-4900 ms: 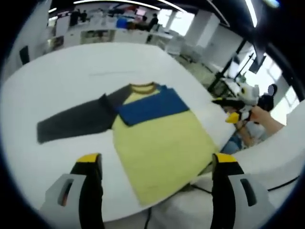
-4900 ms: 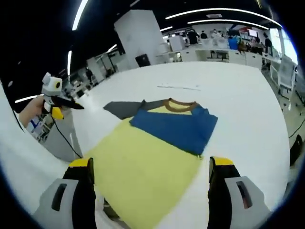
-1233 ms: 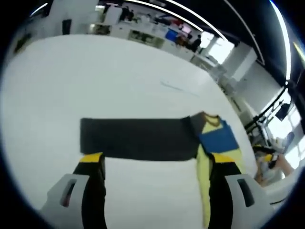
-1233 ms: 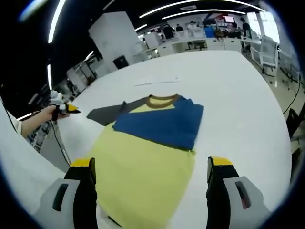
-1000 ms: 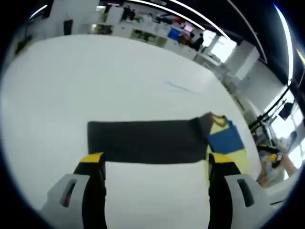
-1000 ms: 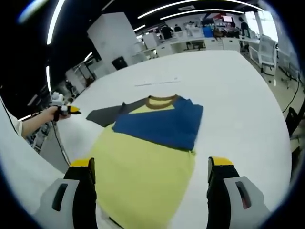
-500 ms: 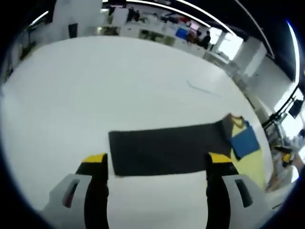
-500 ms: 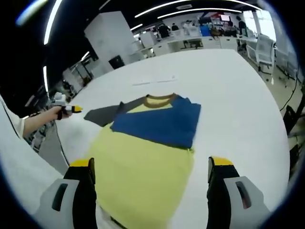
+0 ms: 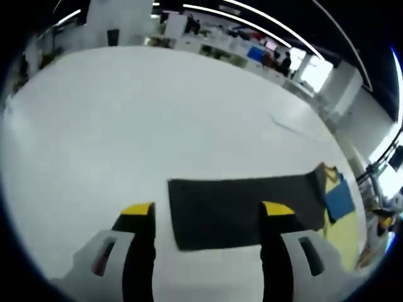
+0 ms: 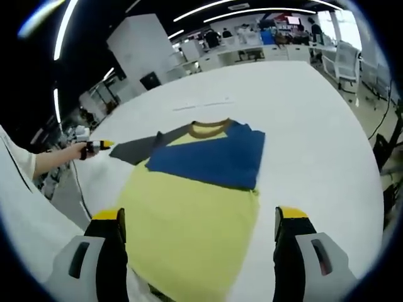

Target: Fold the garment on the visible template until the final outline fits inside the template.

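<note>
A long-sleeved shirt lies flat on the white table (image 10: 315, 126). Its yellow body (image 10: 189, 220) points at my right gripper (image 10: 199, 220), which hovers open over the hem. A blue sleeve (image 10: 211, 157) is folded across the chest below the brown collar (image 10: 208, 129). The dark grey sleeve (image 9: 245, 202) stretches out sideways. Its cuff end lies between the open jaws of my left gripper (image 9: 208, 212). In the right gripper view the left gripper (image 10: 94, 146) sits in a hand at the tip of the grey sleeve (image 10: 135, 150). The blue patch (image 9: 340, 200) shows far right.
A faint thin line (image 10: 201, 104) is marked on the table beyond the collar. The table's near edge drops off at the left, where a cable (image 10: 82, 195) hangs. A white-sleeved arm (image 10: 31, 163) reaches in. Desks and chairs (image 10: 346, 60) stand behind.
The left gripper's camera has travelled along the grey sleeve toward its cuff, which now sits between its jaws. The shirt itself has not moved; the right gripper holds nearly still.
</note>
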